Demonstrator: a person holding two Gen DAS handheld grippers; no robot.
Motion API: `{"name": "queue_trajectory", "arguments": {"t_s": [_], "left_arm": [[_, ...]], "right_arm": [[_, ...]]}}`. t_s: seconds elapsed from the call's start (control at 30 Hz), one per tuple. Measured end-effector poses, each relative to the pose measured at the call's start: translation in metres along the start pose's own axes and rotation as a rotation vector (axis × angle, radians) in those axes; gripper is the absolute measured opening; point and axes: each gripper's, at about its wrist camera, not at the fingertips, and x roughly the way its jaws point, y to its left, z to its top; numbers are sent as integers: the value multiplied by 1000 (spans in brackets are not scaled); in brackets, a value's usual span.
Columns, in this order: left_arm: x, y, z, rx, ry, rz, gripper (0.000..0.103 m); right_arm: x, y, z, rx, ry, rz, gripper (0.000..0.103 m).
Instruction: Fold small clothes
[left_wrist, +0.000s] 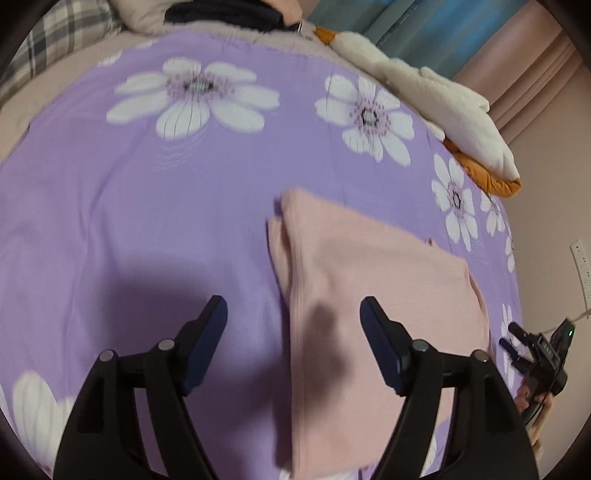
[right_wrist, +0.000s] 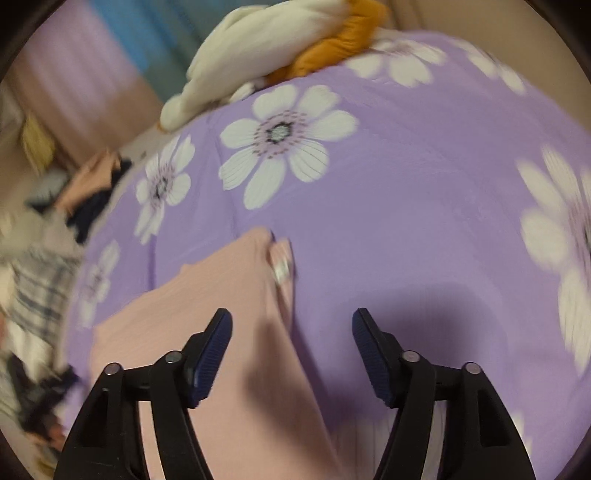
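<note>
A pale pink garment (left_wrist: 369, 295) lies folded flat on the purple flowered bedsheet (left_wrist: 147, 206). My left gripper (left_wrist: 293, 306) hangs above the garment's left edge with its jaws wide apart and nothing between them. In the right wrist view the same pink garment (right_wrist: 221, 314) lies at lower left, a small white label (right_wrist: 281, 272) showing near its far corner. My right gripper (right_wrist: 291, 319) stands open over the garment's right edge, holding nothing. The right gripper (left_wrist: 511, 341) also shows at the far right of the left wrist view.
A white and orange plush toy (left_wrist: 424, 99) lies along the bed's far right edge. A heap of mixed clothes (right_wrist: 48, 229) sits beside the bed at the left of the right wrist view. A plaid pillow (left_wrist: 70, 22) and dark cloth (left_wrist: 221, 14) lie at the bed's head.
</note>
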Motion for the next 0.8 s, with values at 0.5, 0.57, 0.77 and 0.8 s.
{"name": "queue_trajectory", "arguments": {"t_s": [0.5,0.57,0.77,0.8], "left_arm": [[30,-2,-25,-67,94,-189,64],[37,-5,-23,-79,97,-207,46],[43,-5,-23,-149,107,-241,19],[41,-6,-24,-148,100,-236,18]], "right_arm": [[20,0,-72,176,34,185,71],[31,6,-66,187,10,198,71],[60,22,-50,275,-43,260,41],[63,24,-50,279,-41,252,32]]}}
